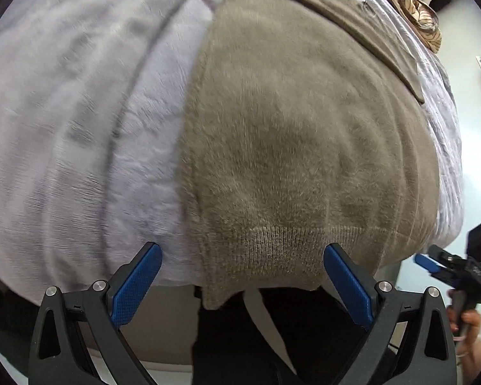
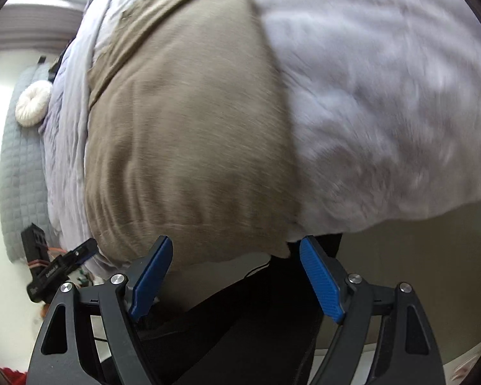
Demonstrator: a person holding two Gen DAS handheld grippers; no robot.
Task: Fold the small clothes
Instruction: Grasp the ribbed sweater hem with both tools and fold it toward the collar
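A fuzzy taupe knit garment (image 1: 288, 147) lies spread flat on a pale grey fleece blanket (image 1: 80, 112), its ribbed hem hanging a little over the near bed edge. My left gripper (image 1: 242, 256) is open just above the hem's left corner, with nothing between the blue pads (image 1: 134, 285). In the right wrist view the same garment (image 2: 189, 134) fills the middle. My right gripper (image 2: 235, 250) stands open over the hem's right corner, its pads apart from the cloth. The right gripper also shows at the far right of the left wrist view (image 1: 426, 261).
A folded tan garment (image 1: 352, 9) lies beyond the knit one. A patterned cloth (image 1: 417, 9) sits at the back. A round white cushion (image 2: 33, 104) rests on a quilted grey cover (image 2: 19, 166). Dark trousers (image 2: 256, 320) of the person stand below the bed edge.
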